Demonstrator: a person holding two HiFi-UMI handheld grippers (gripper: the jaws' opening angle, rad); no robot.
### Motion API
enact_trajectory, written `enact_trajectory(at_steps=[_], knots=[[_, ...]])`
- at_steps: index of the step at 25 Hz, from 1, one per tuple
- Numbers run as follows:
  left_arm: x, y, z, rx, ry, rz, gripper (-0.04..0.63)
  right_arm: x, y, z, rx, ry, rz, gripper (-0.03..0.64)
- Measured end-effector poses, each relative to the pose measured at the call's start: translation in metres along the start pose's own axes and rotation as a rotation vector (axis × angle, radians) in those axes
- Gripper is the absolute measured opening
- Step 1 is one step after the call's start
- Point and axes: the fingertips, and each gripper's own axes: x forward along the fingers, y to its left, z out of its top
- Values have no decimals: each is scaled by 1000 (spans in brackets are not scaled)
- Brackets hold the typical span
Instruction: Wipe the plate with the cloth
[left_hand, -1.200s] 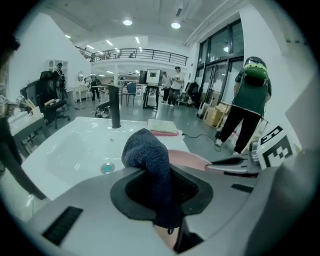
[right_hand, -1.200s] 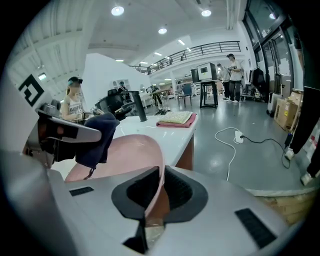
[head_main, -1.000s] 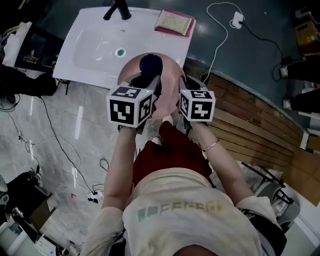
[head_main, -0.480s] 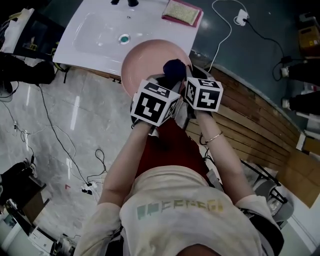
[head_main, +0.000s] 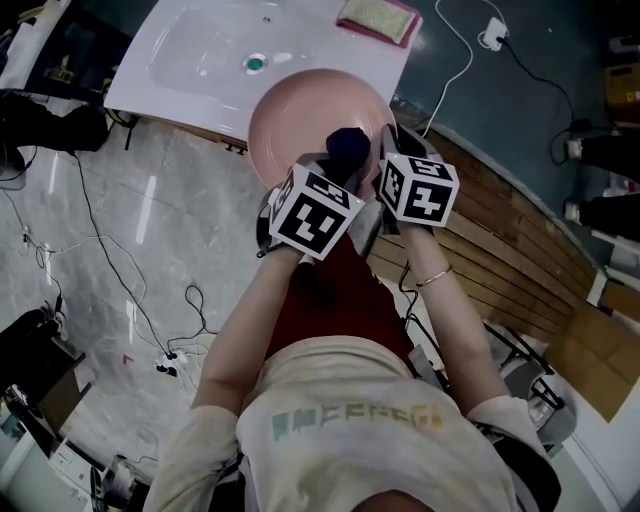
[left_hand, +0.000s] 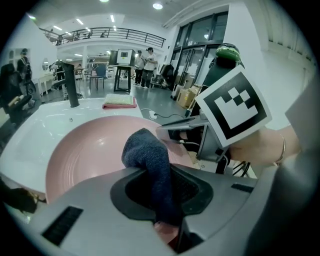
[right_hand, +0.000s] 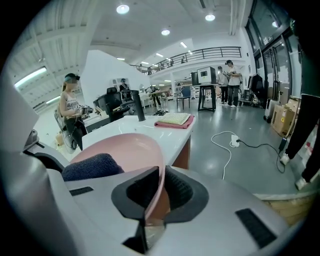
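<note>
Left gripper (left_hand: 162, 197) clamped on dark blue cloth (left_hand: 145, 150), wad at the near-right part of pink plate (left_hand: 85, 150). Right gripper (right_hand: 155, 192) nearly closed, pinching plate's right rim, plate tilted over washbasin's (head_main: 190, 60) near-right corner.

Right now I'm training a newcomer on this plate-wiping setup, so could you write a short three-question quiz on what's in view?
1. Multiple choice: what sits between the fingers of the left gripper?
A. a sponge
B. a dark blue cloth
C. nothing

2. True or false: the right gripper has its fingers shut on the rim of the pink plate.

3. Fill the gap: in the head view, the plate is held at the near edge of a white ___.

Key:
1. B
2. True
3. sink
</note>
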Motion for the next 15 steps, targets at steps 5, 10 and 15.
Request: enact_trajectory(at_steps=[5, 10, 15], knots=[[-3, 10, -5, -3, 3, 16, 80, 1, 1, 1, -35, 0, 3, 58], [-6, 18, -6, -9, 13, 24, 80, 3, 5, 1, -50, 0, 3, 58], [-9, 27, -7, 0, 35, 54, 80, 2, 4, 2, -56, -1, 4, 58]])
